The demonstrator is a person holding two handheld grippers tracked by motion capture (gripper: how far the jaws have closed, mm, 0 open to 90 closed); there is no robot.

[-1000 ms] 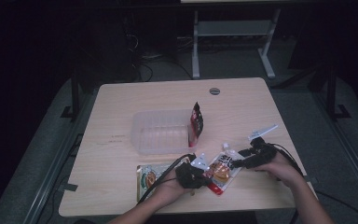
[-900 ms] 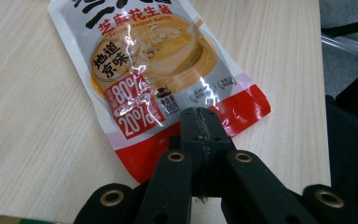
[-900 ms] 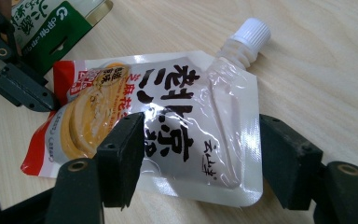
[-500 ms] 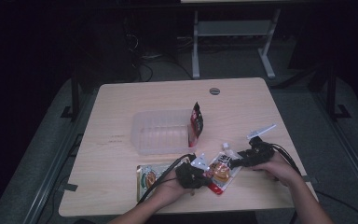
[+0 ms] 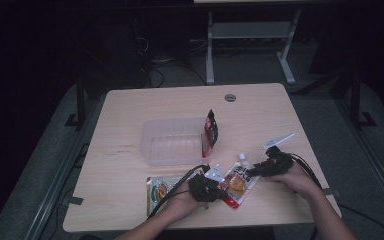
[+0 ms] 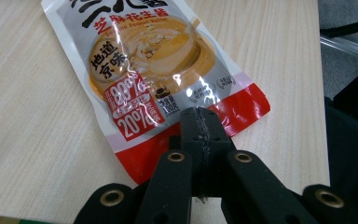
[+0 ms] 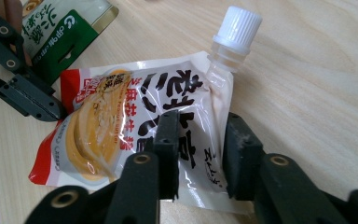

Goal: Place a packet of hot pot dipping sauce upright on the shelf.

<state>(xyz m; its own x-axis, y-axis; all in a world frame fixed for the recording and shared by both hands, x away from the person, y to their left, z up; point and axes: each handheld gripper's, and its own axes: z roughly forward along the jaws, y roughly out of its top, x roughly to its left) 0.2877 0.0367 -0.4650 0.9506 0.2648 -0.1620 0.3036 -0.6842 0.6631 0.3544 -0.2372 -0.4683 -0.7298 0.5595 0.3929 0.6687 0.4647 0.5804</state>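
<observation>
The sesame paste pouch [image 5: 237,181] lies flat near the lower middle of the table [image 5: 130,120] in the high view, cap pointing up-frame. The left gripper [image 6: 199,122] is clenched on its red bottom edge. The right gripper [image 7: 196,140] has just been closing around the top corner beside the white cap [image 7: 236,25], pouch between the jaws, not clearly squeezed yet. Honestly, my worry: if both tug apart, that slick film could slip out, or the pinch could push paste toward the spout.
</observation>
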